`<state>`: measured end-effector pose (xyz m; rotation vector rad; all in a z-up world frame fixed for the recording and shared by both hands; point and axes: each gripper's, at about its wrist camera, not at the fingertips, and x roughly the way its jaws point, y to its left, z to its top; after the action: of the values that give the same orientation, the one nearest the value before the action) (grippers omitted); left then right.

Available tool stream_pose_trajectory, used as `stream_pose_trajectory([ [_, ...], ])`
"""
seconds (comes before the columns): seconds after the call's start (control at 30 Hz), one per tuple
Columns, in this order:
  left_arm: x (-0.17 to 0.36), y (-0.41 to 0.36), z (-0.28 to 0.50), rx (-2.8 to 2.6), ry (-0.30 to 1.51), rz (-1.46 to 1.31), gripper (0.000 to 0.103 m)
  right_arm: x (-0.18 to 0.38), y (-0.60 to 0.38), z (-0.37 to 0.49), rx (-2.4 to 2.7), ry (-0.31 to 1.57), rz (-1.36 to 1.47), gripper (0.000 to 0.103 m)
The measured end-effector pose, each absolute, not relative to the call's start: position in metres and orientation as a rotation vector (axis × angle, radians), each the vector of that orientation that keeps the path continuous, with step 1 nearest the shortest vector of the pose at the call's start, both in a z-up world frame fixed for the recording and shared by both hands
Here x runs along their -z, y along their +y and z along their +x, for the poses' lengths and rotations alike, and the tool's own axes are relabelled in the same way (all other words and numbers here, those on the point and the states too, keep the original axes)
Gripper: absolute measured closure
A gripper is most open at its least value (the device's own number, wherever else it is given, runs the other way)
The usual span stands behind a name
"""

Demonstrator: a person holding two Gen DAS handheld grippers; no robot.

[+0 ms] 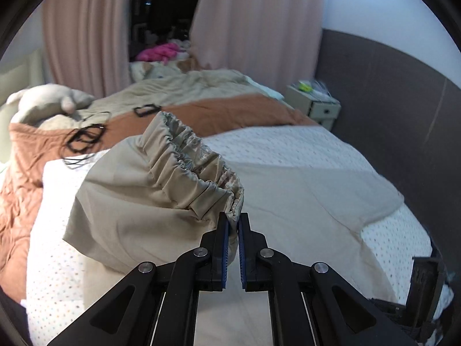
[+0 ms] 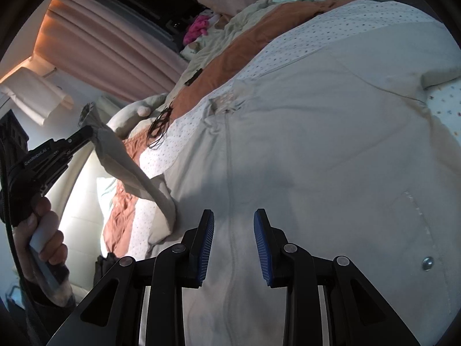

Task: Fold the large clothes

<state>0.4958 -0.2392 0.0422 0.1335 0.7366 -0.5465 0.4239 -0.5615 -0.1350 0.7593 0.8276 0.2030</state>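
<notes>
Pinching trousers [image 1: 138, 190] waistband — left hand-held gripper [image 1: 233, 225], lifted

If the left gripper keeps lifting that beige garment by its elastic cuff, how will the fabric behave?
Probably floppy: the beige garment sags in a loose drape from the left gripper, pinched at the gathered elastic cuff. It looks thin and light. The rest, spread on the bed, would likely trail and drag rather than lift together.

Bedside drawer unit [image 1: 315, 102] blurred, items on top unreadable, trousers [image 2: 331, 158] cut off below.
</notes>
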Motion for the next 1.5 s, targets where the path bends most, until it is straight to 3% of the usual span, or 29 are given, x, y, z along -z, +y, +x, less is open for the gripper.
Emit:
stream_pose_trajectory([
  [0.13, -0.017, -0.277, 0.489, 0.551, 0.788, 0.206, 0.096, 0.145, -0.582, 0.415, -0.166, 0.831, 0.785, 0.073],
  [0.23, -0.002, -0.295, 0.485, 0.605, 0.846, 0.226, 0.088, 0.153, -0.594, 0.411, -0.147, 0.843, 0.797, 0.073],
  [0.3, 0.004, -0.297, 0.485, 0.676, 0.889, 0.211, 0.073, 0.157, -0.599, 0.410, -0.137, 0.853, 0.805, 0.072],
  [0.33, 0.007, -0.296, 0.484, 0.688, 0.903, 0.208, 0.067, 0.160, -0.600, 0.409, -0.132, 0.860, 0.808, 0.064],
  [0.37, 0.008, -0.294, 0.483, 0.682, 0.906, 0.209, 0.051, 0.162, -0.600, 0.410, -0.124, 0.866, 0.811, 0.055],
  [0.4, 0.009, -0.289, 0.482, 0.667, 0.896, 0.211, 0.036, 0.163, -0.599, 0.410, -0.118, 0.868, 0.813, 0.052],
  [0.47, 0.009, -0.273, 0.482, 0.641, 0.874, 0.199, 0.029, 0.166, -0.597, 0.412, -0.119, 0.874, 0.816, 0.050],
  [1.23, 0.078, -0.015, 0.516, 0.150, 0.974, -0.049, 0.029, 0.195, -0.543, 0.488, -0.149, 0.986, 0.721, 0.050],
  [1.33, 0.095, 0.010, 0.519, 0.111, 0.998, -0.044, 0.034, 0.202, -0.540, 0.498, -0.142, 1.006, 0.717, 0.050],
  [1.5, 0.130, 0.037, 0.525, 0.042, 1.072, -0.053, 0.054, 0.216, -0.539, 0.513, -0.127, 1.034, 0.722, 0.050],
])
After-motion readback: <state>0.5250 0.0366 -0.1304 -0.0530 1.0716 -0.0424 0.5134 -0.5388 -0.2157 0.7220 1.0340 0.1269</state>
